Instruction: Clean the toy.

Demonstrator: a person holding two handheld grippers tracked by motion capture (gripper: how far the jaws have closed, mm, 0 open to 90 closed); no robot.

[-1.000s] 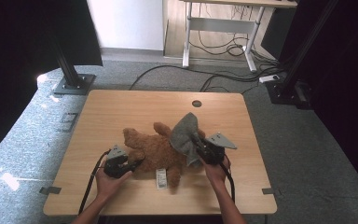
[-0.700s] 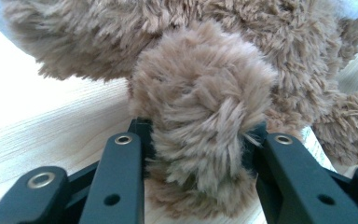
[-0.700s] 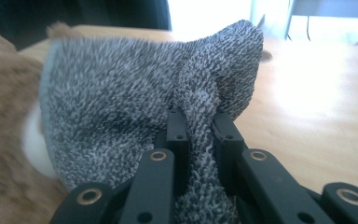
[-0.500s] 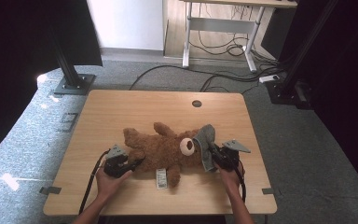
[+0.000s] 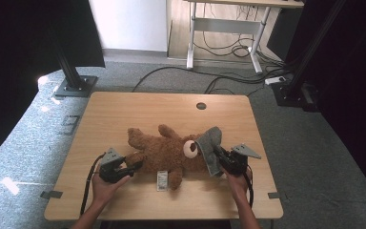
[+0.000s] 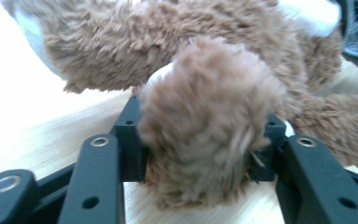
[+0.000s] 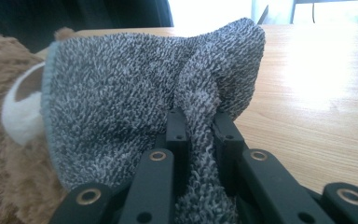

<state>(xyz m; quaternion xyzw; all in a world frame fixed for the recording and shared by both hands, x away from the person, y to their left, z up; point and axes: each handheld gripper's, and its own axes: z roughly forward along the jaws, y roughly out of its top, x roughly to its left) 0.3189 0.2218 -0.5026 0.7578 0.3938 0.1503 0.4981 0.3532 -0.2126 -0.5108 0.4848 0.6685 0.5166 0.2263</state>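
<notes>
A brown teddy bear [image 5: 167, 152] lies on its back across the wooden table [image 5: 147, 109], head to the right. My left gripper [image 5: 136, 166] is at the bear's left paw [image 6: 205, 121]. Its jaws have just been opening, and the paw still sits between the pads [image 6: 135, 154] with the fur brushing them. My right gripper [image 5: 217, 155] is shut on a fold of a grey terry cloth [image 5: 209, 143] beside the bear's head. In the right gripper view the cloth [image 7: 121, 84] bunches between the jaws of that gripper [image 7: 196, 126], next to the bear's white muzzle [image 7: 21, 116].
A white sewn-in label [image 5: 162, 180] lies by the bear's lower side. A round cable hole [image 5: 200, 106] sits near the table's far edge. Black stands [image 5: 74, 83] and cables [image 5: 228, 78] are on the floor beyond the table.
The right gripper pulled the grey cloth off the bear's face toward the right and lowered it; the muzzle is now uncovered. The left hand stayed in place.
</notes>
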